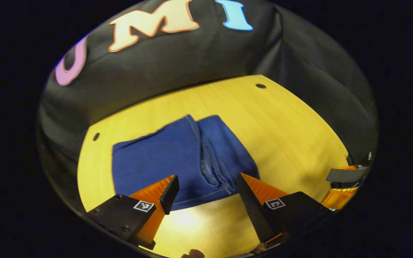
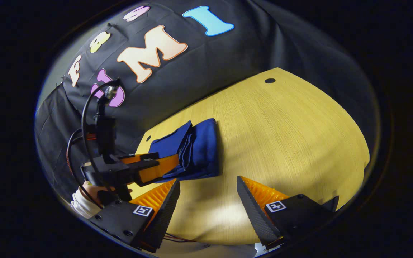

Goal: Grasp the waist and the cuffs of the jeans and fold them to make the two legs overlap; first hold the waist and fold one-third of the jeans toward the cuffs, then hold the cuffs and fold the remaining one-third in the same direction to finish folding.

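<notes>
Left tool, low in frame, gaping and empty above desk; right tool likewise. Jeans centre frame, folded compact (final fold seemingly done); next: withdraw.

1. Jeans: matt blue denim cloth with stitched seams, lying folded.
2. Table: smooth wood-grain top with a light sheen.
3. Booth wall: matt black cloth, creased.
4. Left gripper: ribbed finger faces, matt body blocks.
5. Sleeve: pale soft cloth.
</notes>
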{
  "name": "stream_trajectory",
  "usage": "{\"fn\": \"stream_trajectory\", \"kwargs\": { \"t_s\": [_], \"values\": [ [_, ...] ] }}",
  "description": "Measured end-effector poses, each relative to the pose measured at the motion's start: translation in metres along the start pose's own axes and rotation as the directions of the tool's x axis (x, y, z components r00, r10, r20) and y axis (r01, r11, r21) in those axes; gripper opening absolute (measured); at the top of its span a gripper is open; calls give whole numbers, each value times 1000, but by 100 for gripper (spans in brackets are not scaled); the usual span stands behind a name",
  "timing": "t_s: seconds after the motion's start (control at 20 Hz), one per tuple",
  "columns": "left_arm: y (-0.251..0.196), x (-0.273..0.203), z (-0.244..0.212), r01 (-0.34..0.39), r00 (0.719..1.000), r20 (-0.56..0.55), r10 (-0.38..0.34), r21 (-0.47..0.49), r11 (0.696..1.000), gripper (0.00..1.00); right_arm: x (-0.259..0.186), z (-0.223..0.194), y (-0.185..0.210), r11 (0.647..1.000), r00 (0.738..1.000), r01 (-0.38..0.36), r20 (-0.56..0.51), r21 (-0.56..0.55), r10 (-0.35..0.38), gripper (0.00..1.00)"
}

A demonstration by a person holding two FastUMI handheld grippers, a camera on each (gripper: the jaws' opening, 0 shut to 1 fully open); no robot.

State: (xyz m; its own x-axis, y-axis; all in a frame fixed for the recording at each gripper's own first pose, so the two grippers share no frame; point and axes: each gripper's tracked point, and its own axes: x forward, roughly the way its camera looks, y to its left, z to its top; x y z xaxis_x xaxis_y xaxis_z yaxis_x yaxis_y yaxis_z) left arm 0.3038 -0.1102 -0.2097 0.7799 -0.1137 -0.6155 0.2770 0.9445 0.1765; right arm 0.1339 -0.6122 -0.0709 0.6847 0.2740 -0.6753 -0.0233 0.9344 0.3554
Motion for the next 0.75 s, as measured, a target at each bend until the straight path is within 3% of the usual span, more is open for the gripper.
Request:
{"fn": "stream_trajectory", "kwargs": {
  "t_s": [0.3, 0.45, 0.75],
  "values": [
    [68, -51, -27, -73, 997, 4, 75, -160, 984, 96, 1, 10, 23, 1000, 999, -12, 47, -20, 13, 98],
    [100, -62, -53, -126, 992, -19, 125, -256, 958, 97, 1, 15, 36, 999, 997, -18, 73, -30, 20, 98],
    [124, -54, -107, -172, 982, -142, 123, -415, 893, 96, 7, 8, 42, 999, 999, 9, 53, -44, -7, 98]
  ]
}}
